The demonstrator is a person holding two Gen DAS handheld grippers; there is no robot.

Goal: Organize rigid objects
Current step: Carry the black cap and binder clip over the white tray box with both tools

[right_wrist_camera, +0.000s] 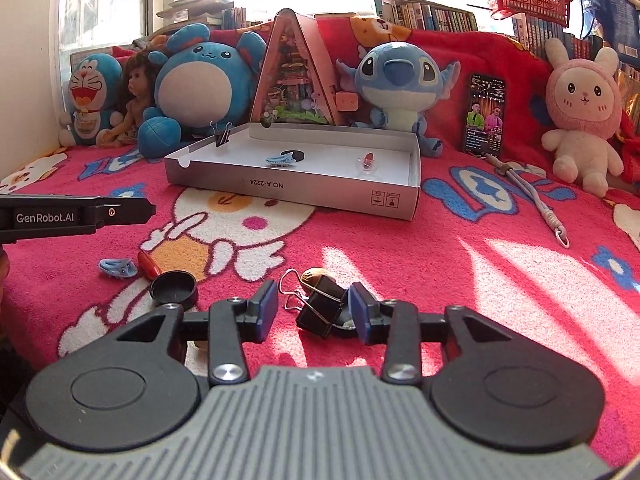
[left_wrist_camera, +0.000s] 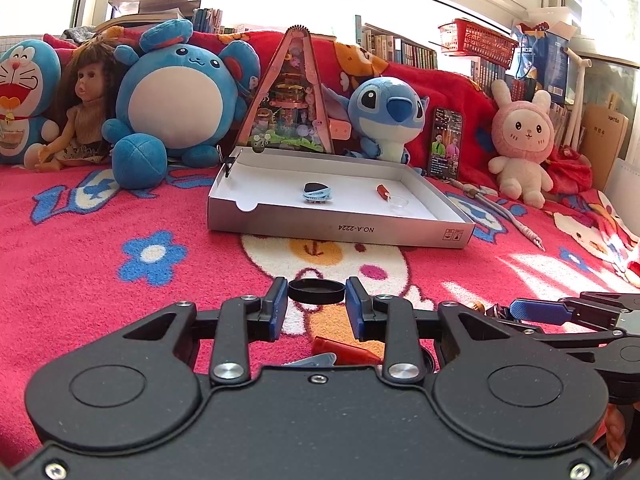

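In the left wrist view my left gripper [left_wrist_camera: 316, 309] is shut on a small black cap [left_wrist_camera: 316, 291], held at the fingertips above the blanket. Under it lie a red tube [left_wrist_camera: 344, 351] and a light blue clip [left_wrist_camera: 316, 358]. From the right wrist view the left gripper [right_wrist_camera: 149, 210] hovers at the left edge, over the blue clip [right_wrist_camera: 117, 268], the red tube [right_wrist_camera: 149, 266] and a bigger black lid [right_wrist_camera: 174, 286]. My right gripper [right_wrist_camera: 314, 314] stands open with a black binder clip [right_wrist_camera: 320, 314] lying on the blanket between its fingers. A brown nut [right_wrist_camera: 316, 277] sits just beyond.
A grey cardboard tray [left_wrist_camera: 340, 229] stands ahead, holding a blue clip on a black cap [left_wrist_camera: 317, 192] and a red piece [left_wrist_camera: 382, 191]; a binder clip [left_wrist_camera: 229, 165] grips its left wall. Plush toys, a doll, a triangular model house and a phone [left_wrist_camera: 445, 142] line the back. A cord [left_wrist_camera: 500, 210] lies right.
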